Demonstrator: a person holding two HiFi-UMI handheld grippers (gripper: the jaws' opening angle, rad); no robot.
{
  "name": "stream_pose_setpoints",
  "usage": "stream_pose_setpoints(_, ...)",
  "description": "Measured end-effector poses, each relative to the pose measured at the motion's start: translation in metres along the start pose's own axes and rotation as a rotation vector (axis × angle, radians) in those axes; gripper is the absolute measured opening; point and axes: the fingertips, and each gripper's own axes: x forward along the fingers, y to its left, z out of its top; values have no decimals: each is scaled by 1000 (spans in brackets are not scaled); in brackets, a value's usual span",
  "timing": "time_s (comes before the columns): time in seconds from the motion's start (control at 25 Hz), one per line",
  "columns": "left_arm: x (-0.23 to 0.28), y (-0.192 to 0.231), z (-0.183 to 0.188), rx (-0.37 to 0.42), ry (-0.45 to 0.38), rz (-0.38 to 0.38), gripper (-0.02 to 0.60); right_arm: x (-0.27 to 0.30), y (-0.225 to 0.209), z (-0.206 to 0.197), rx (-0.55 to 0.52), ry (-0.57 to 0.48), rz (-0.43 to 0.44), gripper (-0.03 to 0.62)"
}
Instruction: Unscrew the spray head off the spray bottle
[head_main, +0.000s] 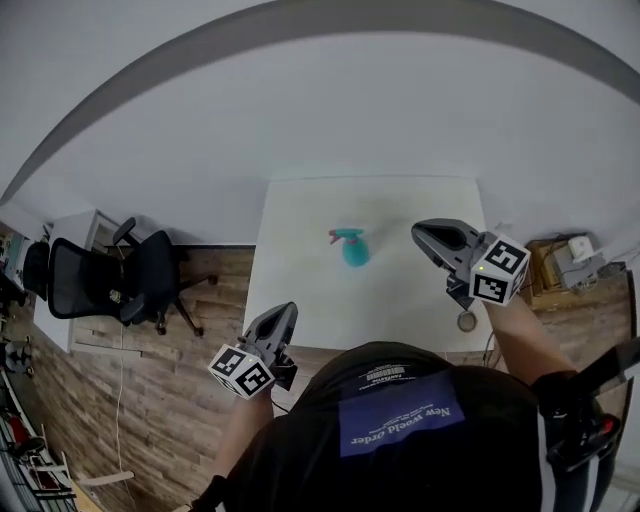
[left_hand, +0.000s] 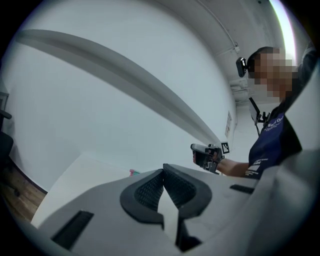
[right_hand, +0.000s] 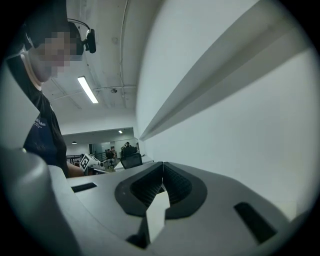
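A small teal spray bottle (head_main: 352, 250) with a pink-tipped spray head (head_main: 335, 237) stands near the middle of the white table (head_main: 300, 290). My left gripper (head_main: 284, 314) hangs shut and empty over the table's near left edge, well short of the bottle. At the bottle's right, raised above the table, my right gripper (head_main: 428, 236) is shut with nothing in it. In the left gripper view the jaws (left_hand: 163, 172) meet, only a pink bit of the spray head (left_hand: 133, 172) peeks over them, and the right gripper (left_hand: 205, 155) shows beyond. The right gripper view shows its jaws (right_hand: 162, 180) pressed together, facing the wall.
A black office chair (head_main: 110, 280) stands on the wood floor left of the table. A crate with grey gear (head_main: 568, 262) sits at the right. A small round object (head_main: 467, 321) lies by the table's near right corner. A white wall runs behind the table.
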Motion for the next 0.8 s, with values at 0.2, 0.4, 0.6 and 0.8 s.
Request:
stream_pose_setpoints(0.2, 53, 10, -8, 0, 64, 3, 5, 14, -41, 2, -5, 16, 32, -5)
stream_pose_setpoints(0.4, 72, 37, -8, 28, 117, -45, 5, 39, -52, -7, 11, 37, 10, -5)
stream_pose_setpoints(0.6, 69, 89, -25, 20, 178, -150, 5, 72, -45, -20, -6, 66, -117, -5)
stream_pose_setpoints(0.8, 64, 134, -44, 58, 291, -235, 6, 99, -33, -24, 30, 67, -213, -5)
